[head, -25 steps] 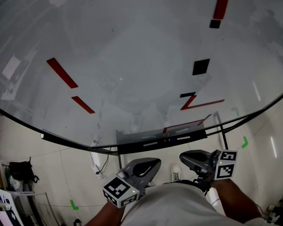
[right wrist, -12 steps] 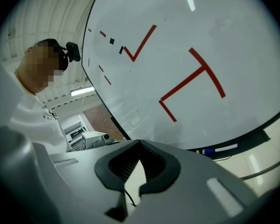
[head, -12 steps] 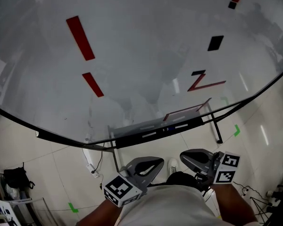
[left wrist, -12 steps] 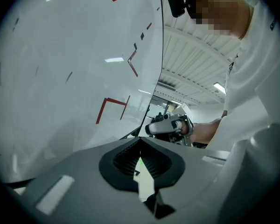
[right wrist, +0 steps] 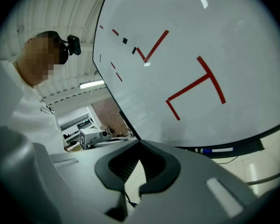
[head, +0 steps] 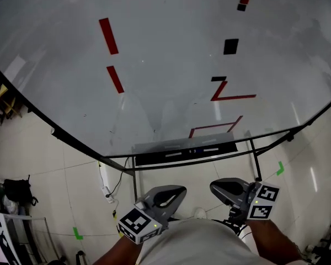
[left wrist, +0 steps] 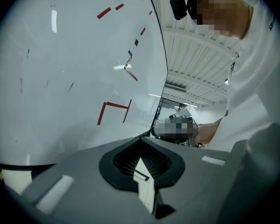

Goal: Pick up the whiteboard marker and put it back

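Observation:
A big whiteboard (head: 165,65) with red strokes and black squares fills the upper head view. On the black tray (head: 185,152) along its lower edge lie white whiteboard markers (head: 175,154). In the right gripper view one marker (right wrist: 217,150) with a blue cap rests on that tray (right wrist: 252,146), well beyond the jaws. My left gripper (head: 181,191) and right gripper (head: 213,186) hang low near my body, short of the tray, both shut with nothing in them. The left gripper (left wrist: 140,140) points along the board, and so does the right gripper (right wrist: 139,143).
The board stands on a black frame (head: 255,154) over a tiled floor with green tape marks (head: 279,168). A white power strip with cable (head: 106,185) lies under the board's left part. A black bag (head: 16,192) and clutter sit at the far left.
The head view has swung: the board and tray sit higher and more floor shows. Both grippers stay shut in about the same place near my body.

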Demonstrator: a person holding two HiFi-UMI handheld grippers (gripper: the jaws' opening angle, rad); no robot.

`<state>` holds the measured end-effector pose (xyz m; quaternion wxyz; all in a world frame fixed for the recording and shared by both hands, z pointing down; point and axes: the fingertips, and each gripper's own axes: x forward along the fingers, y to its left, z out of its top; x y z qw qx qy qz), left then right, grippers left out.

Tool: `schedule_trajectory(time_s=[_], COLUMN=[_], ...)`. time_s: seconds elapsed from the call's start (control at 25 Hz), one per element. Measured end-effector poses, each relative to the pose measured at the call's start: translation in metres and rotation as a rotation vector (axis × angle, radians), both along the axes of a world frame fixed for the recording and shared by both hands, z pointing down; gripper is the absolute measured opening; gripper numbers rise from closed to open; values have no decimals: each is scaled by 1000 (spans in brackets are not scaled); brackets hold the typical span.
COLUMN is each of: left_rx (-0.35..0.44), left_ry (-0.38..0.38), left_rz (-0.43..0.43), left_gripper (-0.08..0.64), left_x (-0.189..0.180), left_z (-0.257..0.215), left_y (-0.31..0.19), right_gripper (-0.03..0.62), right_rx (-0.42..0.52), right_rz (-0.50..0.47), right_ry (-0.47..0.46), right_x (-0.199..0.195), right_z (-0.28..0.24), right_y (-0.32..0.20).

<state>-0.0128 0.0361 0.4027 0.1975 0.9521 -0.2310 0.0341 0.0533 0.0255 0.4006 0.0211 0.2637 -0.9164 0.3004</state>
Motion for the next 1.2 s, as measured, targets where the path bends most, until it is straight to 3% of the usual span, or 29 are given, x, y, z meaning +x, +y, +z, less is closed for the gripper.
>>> schedule_trajectory(time_s=[0.4, 0.64, 0.88, 1.2], left_rx=[23, 14, 1, 29], left_ry=[-71, -96, -131, -128], left_rz=[-158, -193, -135, -72], left_gripper=[17, 17, 17, 17], left_x=[55, 71, 70, 49], left_z=[1, 3, 7, -2], left_y=[57, 83, 95, 97], right_gripper=[2, 2, 2, 2], right_rx=[15, 46, 73, 158], right_rz=[-128, -165, -118, -86], right_ry=[-36, -35, -46, 49], right_x=[59, 75, 76, 50], right_z=[-1, -1, -10, -11], right_y=[57, 73, 80, 92])
